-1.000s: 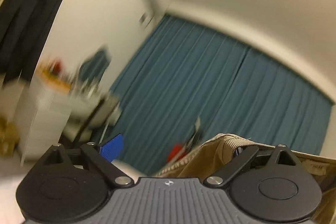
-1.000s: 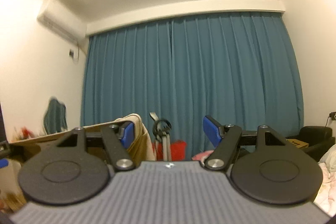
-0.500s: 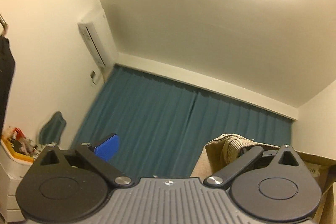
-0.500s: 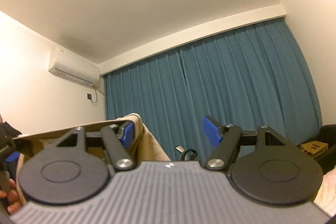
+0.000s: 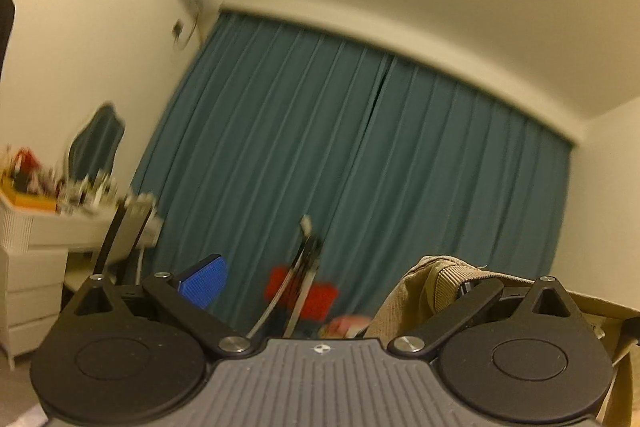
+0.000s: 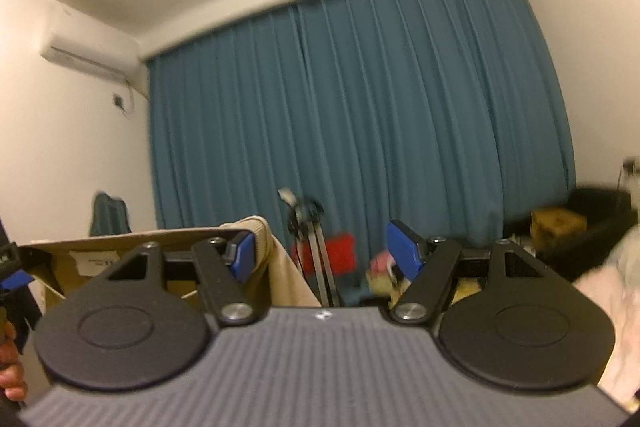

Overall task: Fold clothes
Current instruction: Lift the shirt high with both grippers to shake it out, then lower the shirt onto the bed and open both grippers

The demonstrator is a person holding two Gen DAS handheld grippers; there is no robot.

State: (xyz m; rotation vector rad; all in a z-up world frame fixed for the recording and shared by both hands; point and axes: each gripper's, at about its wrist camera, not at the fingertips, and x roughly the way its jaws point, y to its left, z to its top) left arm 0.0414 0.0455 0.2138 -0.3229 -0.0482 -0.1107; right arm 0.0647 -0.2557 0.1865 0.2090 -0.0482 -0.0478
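A tan corduroy garment is held up in the air between the two grippers. In the left wrist view its waistband (image 5: 436, 283) hangs over the right finger of my left gripper (image 5: 332, 283), whose jaws stand wide apart. In the right wrist view the garment (image 6: 280, 267) drapes over the left finger of my right gripper (image 6: 324, 251), also wide open. The stretched waistband with a white label (image 6: 96, 259) runs to the left. How the cloth is caught on each finger is hidden.
A teal curtain (image 6: 360, 131) fills the far wall. A folded stand and a red object (image 6: 340, 255) are below it. A white dresser with clutter (image 5: 36, 235) is at left, an air conditioner (image 6: 88, 59) high on the wall, a dark sofa (image 6: 592, 227) at right.
Both views tilted up to the ceiling half a second ago and have dropped back down toward the curtain and floor. The garment stays hooked on the same fingers.
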